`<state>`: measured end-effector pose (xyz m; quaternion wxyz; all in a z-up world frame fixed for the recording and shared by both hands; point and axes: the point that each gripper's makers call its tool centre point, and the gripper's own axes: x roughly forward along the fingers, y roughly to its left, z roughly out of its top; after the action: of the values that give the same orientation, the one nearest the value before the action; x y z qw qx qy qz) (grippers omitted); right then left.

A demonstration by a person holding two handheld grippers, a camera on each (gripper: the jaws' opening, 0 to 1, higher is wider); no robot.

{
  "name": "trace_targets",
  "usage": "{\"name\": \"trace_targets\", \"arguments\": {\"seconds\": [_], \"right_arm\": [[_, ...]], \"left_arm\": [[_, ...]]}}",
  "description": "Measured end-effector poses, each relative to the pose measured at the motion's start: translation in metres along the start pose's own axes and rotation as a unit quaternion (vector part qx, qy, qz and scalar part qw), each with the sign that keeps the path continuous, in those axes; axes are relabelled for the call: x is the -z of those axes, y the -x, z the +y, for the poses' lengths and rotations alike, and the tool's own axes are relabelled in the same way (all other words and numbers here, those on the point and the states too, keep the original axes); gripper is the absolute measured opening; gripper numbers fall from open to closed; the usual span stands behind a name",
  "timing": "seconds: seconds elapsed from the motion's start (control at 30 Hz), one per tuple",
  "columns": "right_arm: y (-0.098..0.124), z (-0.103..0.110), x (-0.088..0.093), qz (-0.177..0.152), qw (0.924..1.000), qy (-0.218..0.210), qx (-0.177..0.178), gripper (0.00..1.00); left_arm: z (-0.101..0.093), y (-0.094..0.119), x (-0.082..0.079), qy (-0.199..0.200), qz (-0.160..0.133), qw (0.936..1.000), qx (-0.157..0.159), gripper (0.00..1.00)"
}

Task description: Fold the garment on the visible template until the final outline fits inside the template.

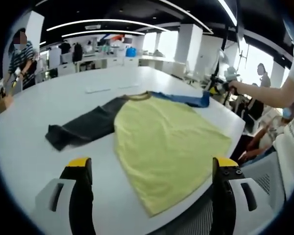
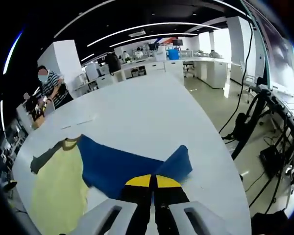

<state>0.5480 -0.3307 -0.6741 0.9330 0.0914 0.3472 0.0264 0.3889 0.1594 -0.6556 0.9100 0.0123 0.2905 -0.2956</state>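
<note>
Right tongs (image 2: 153,188) clamped on the blue sleeve (image 2: 122,169) of the yellow-bodied cotton shirt (image 1: 166,147), lower centre of the right gripper view. Left tongs (image 1: 152,169) wide, empty, nearer the hem; the shirt's long axis runs away from them across the white desk (image 1: 63,98).

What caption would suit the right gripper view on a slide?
Right gripper shut on the blue sleeve of a yellow shirt lying on a white table.

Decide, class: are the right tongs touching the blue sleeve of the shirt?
Touching. In the right gripper view the right tongs are closed, and the blue sleeve is pinched and folded up at their yellow tips.
</note>
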Motion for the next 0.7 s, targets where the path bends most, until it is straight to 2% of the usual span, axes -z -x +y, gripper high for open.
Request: {"name": "trace_targets", "arguments": {"seconds": [0.4, 0.7], "right_arm": [[-0.011, 0.027, -0.016, -0.005, 0.9994, 0.019, -0.029, 0.00], [-0.019, 0.056, -0.027, -0.008, 0.9976, 0.032, -0.061, 0.00]], "left_arm": [[0.010, 0.001, 0.001, 0.001, -0.004, 0.9999, -0.012, 0.99], [0.014, 0.001, 0.005, 0.000, -0.002, 0.9999, -0.013, 0.99]]}}
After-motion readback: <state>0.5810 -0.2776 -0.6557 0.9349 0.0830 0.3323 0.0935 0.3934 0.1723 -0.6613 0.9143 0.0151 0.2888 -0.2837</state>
